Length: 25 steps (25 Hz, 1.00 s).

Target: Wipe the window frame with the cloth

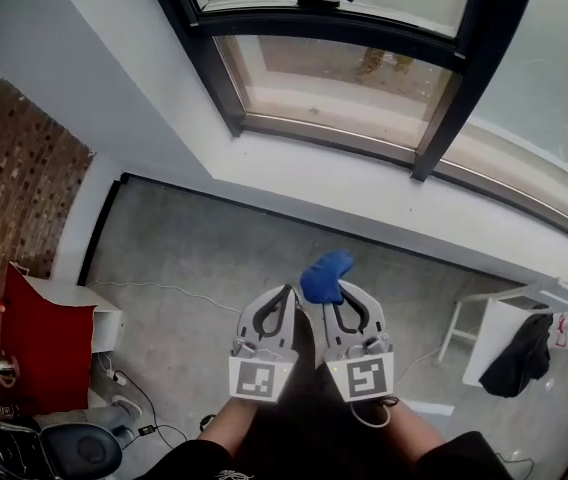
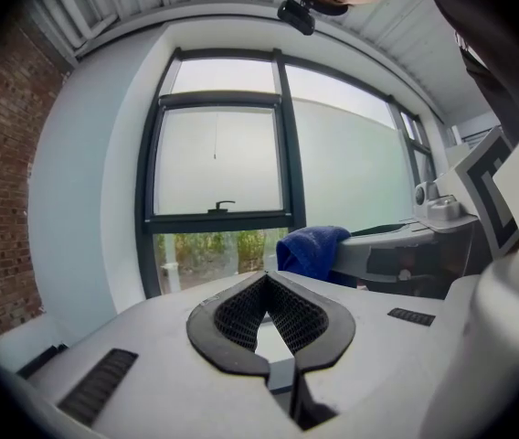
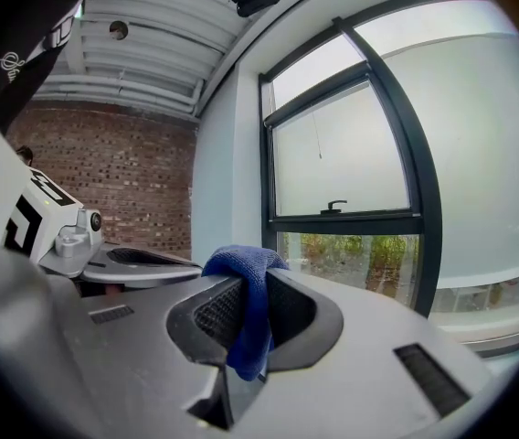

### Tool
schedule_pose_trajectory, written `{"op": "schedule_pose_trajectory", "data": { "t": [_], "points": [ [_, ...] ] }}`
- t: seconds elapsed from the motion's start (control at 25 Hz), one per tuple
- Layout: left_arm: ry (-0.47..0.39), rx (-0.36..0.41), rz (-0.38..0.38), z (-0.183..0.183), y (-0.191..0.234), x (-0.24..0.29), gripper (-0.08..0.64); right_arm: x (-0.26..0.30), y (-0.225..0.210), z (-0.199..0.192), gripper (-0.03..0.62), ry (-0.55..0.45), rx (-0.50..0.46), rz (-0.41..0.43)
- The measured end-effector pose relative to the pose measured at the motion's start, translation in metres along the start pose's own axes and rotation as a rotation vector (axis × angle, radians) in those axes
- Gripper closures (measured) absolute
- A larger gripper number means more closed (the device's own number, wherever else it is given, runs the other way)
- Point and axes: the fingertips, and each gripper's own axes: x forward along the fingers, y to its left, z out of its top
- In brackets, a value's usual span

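Note:
The dark window frame [image 1: 336, 44] runs across the top of the head view, above a white sill [image 1: 364, 186]. Both grippers hang side by side over the grey floor, well short of the window. My right gripper [image 1: 338, 290] is shut on a blue cloth [image 1: 325, 274], which bunches over its tips. In the right gripper view the cloth [image 3: 252, 311] hangs between the jaws of the right gripper [image 3: 246, 280], with the window frame [image 3: 346, 218] ahead. My left gripper [image 2: 267, 280] is shut with nothing in it; the cloth [image 2: 311, 249] shows just to its right.
A red and white cabinet [image 1: 52, 326] stands at the left by a brick wall [image 1: 9, 158]. A white table [image 1: 509, 313] with a black garment [image 1: 524, 358] is at the right. Cables [image 1: 164, 288] lie on the floor. A black chair [image 1: 59, 453] sits at lower left.

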Motion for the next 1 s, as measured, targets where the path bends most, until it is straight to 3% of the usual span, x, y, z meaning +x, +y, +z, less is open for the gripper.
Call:
{"op": "schedule_pose_trajectory", "data": {
  "t": [0.56, 0.64, 0.8, 1.0],
  "points": [
    [0.012, -0.044, -0.066, -0.022, 0.159, 0.171, 0.554, 0.221, -0.048, -0.015, 0.56, 0.103, -0.076, -0.03],
    [0.015, -0.038, -0.086, -0.026, 0.17, 0.191, 0.554, 0.242, -0.056, -0.021, 0.56, 0.126, -0.077, -0.036],
    [0.023, 0.053, -0.143, -0.033, 0.18, 0.231, 0.554, 0.276, -0.078, -0.029, 0.56, 0.129, -0.054, -0.057],
    [0.028, 0.122, -0.232, -0.062, 0.165, 0.289, 0.554, 0.308, -0.125, -0.063, 0.56, 0.09, -0.014, -0.096]
  ]
}}
